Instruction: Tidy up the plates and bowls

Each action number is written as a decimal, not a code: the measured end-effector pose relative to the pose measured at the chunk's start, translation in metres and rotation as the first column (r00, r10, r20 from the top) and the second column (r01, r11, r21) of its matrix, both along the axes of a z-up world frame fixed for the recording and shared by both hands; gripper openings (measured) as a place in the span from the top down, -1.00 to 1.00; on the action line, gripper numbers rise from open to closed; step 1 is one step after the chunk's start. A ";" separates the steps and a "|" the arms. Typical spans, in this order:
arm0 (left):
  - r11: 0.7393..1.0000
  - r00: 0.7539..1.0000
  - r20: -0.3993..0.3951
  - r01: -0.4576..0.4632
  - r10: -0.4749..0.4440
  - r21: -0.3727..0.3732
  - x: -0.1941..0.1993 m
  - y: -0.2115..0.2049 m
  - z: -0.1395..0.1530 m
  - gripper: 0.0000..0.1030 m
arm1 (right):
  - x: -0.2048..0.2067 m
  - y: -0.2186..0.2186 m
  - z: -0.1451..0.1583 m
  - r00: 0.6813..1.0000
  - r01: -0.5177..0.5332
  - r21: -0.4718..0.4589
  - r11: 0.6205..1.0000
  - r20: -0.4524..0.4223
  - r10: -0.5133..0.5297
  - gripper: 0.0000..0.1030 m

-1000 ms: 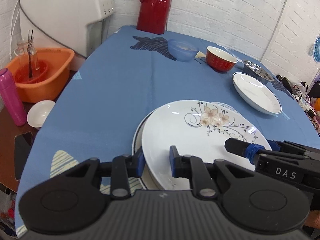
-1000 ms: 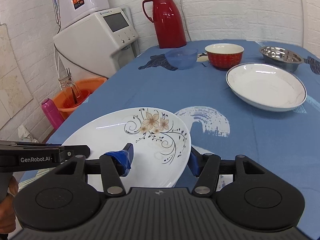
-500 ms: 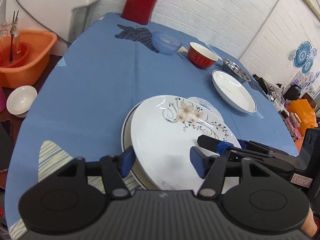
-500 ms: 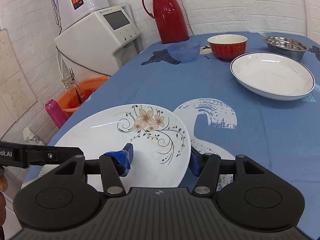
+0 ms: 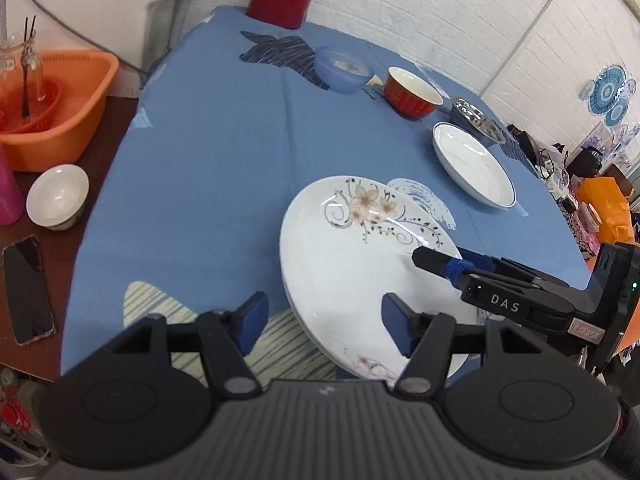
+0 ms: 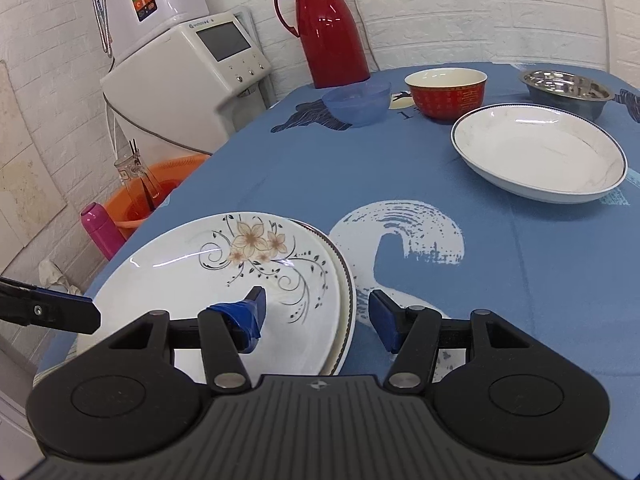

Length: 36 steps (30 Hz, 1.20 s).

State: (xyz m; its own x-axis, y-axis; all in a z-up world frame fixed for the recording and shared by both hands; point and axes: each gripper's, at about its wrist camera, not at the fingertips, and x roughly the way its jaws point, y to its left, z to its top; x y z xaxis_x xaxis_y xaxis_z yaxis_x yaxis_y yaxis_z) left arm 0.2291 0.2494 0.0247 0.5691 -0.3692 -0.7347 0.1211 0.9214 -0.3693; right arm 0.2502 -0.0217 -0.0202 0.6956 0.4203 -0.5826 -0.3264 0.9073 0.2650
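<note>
The white floral-patterned plate (image 6: 224, 280) rests on a gold-rimmed plate (image 6: 344, 304); left gripper (image 5: 320, 320) and right gripper (image 6: 316, 312) both gape wide, gripping nothing

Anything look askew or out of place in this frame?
Yes: the floral plate sits off-centre on the gold-rimmed plate beneath it, whose edge shows only on one side. A phone lies near the side table's edge. Nothing spilled or broken.

i see a white brick wall (image 6: 460, 12) behind a table in blue cloth (image 6: 320, 168), and a white appliance (image 6: 188, 80) at its corner
</note>
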 end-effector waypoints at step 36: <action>0.972 0.985 -0.082 0.165 -0.154 0.166 0.231 -0.223 0.004 -0.30 | 0.157 -0.185 0.036 0.907 0.322 -0.159 0.933 -0.231 -0.353 0.15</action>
State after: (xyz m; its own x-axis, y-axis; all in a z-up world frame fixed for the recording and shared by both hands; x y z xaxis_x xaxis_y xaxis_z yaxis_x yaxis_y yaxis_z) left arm 0.4600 0.0264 0.0291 0.4592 -0.3161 -0.8302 0.2516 0.9426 -0.2196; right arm 0.4067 -0.2069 0.0159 0.6081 0.1064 -0.7867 0.0685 0.9802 0.1855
